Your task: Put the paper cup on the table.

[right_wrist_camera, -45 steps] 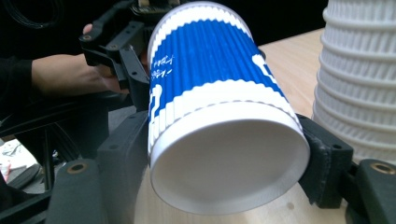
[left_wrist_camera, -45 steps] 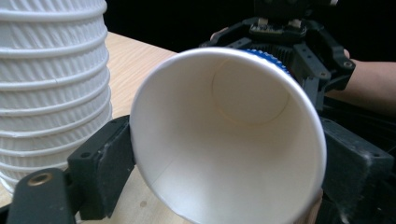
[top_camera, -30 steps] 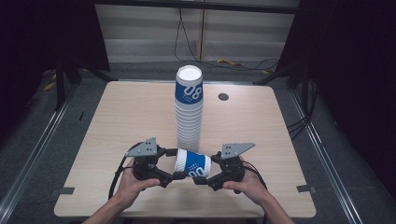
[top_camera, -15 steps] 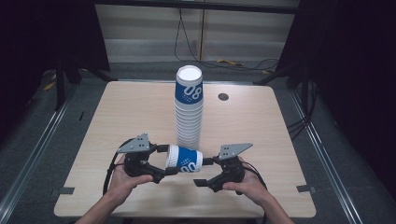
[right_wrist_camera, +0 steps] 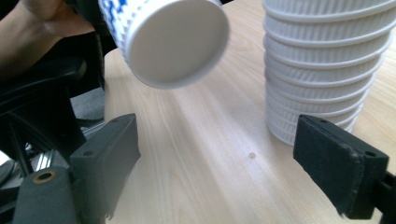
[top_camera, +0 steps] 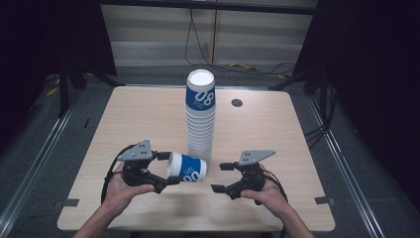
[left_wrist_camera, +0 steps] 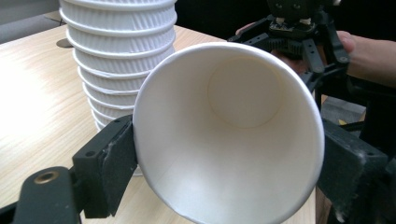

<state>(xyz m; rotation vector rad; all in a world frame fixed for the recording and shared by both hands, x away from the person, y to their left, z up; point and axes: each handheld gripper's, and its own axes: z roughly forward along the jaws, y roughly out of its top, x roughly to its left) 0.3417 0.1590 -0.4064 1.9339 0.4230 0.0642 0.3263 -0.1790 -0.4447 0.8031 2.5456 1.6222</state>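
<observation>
blue-and-white ribbed paper cup (top_camera: 187, 168) lies sideways, clamped by left hand-held gripper (top_camera: 167, 169); right hand-held gripper (top_camera: 221, 177) gapes wide.

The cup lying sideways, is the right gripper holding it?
No, the left gripper clamps the cup at its rim, while the right gripper sits open beside it.

Blue-and-white paper cup (top_camera: 187, 168) lies sideways beside the tall cup stack (top_camera: 200, 119).
</observation>
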